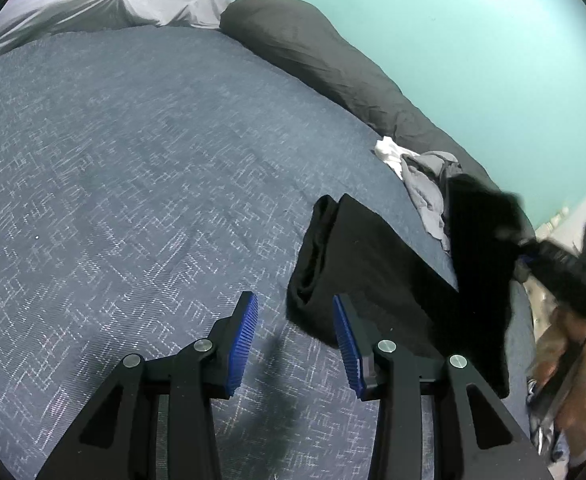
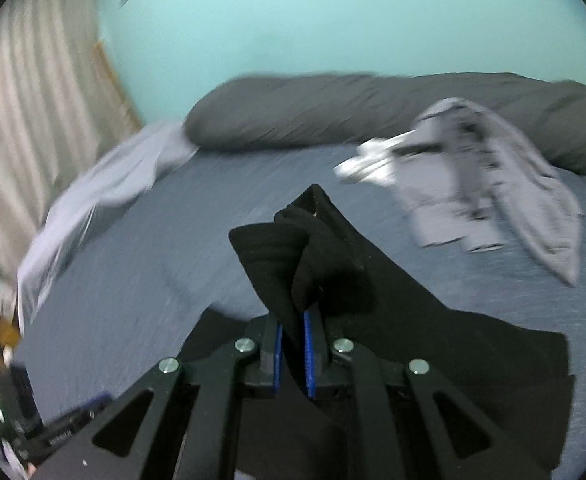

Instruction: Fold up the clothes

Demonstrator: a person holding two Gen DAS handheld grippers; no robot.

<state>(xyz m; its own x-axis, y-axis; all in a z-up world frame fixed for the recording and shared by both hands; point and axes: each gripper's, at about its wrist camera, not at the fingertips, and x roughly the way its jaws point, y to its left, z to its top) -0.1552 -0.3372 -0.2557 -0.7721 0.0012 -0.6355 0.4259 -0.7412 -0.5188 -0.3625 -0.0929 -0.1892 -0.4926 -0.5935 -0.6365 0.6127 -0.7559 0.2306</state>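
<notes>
Left wrist view: the left gripper hovers over the blue bedspread, jaws spread and empty, with the black garment lying just ahead and to its right, long axis running away toward the dark pillow. Right wrist view: the right gripper is pressed together, pinching a bunched fold of that black garment, so it is the nearer hand; the cloth trails beneath and beyond its fingers, and a grey garment lies farther right.

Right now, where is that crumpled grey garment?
The grey garment lies on the blue bedspread in the left wrist view's right half, against the dark grey pillow, between a white cloth and the black garment.
</notes>
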